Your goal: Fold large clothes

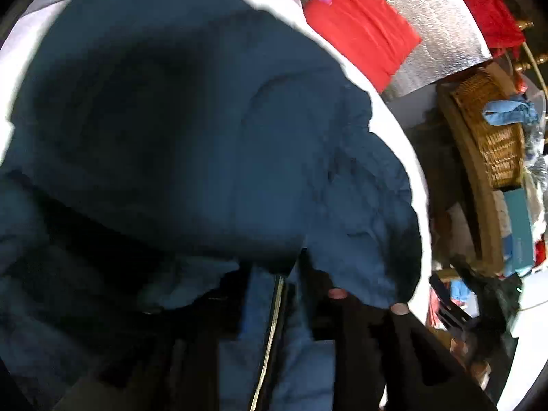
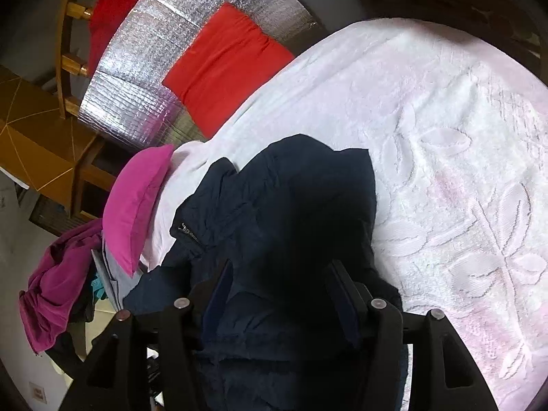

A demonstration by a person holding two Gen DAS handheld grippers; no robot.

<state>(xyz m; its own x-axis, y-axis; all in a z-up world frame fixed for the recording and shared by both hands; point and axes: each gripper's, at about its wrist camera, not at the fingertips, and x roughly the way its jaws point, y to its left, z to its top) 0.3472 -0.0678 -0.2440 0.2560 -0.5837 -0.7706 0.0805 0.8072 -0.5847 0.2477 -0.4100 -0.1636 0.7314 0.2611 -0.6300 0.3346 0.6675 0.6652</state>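
Observation:
A dark navy puffer jacket (image 1: pixel 191 144) fills most of the left wrist view and lies crumpled on a white bedspread (image 2: pixel 462 144). My left gripper (image 1: pixel 274 294) is shut on a fold of the jacket beside its zipper (image 1: pixel 274 322); its fingers are mostly buried in fabric. In the right wrist view the jacket (image 2: pixel 281 205) lies at the bed's left side. My right gripper (image 2: pixel 281 281) is open, its fingers apart above the jacket, with cloth beneath and between them but not pinched.
A magenta pillow (image 2: pixel 137 205) lies at the bed's edge beside the jacket. A red cushion (image 2: pixel 226 65) rests on a silver foil mat (image 2: pixel 137 102). A wicker basket (image 1: pixel 486 130) and piled clothes stand past the bed. Purple cloth (image 2: pixel 58 291) hangs at the left.

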